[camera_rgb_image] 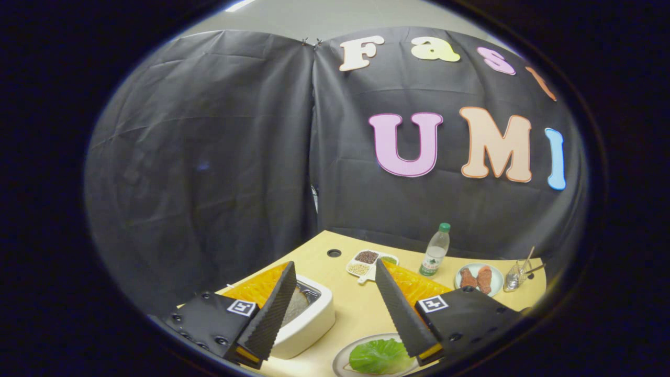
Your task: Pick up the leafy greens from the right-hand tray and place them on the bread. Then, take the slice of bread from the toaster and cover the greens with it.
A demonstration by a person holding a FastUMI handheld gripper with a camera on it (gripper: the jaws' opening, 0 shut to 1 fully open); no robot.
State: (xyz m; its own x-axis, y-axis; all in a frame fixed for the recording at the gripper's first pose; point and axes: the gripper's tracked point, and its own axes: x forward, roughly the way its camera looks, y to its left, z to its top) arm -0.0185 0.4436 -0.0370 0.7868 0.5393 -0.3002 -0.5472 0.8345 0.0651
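Note:
My gripper (334, 264) is open above the wooden table (361, 309), with nothing between its two black ribbed fingers. A white toaster (314, 322) stands just behind the left finger (272, 314), and a brownish slice of bread (299, 302) sits in its slot, partly hidden by that finger. Close beneath the right finger (400, 309), a green leaf (379, 356) lies on a white plate (340, 361). What is under the leaf is hidden. An orange tray (419, 285) sits behind the right finger.
A second orange tray (254, 288) lies behind the left finger. Farther back stand a divided dish of beans (366, 262), a water bottle (435, 251), a plate of brown food pieces (477, 278) and a small glass holder (515, 275). A round hole (334, 253) marks the tabletop.

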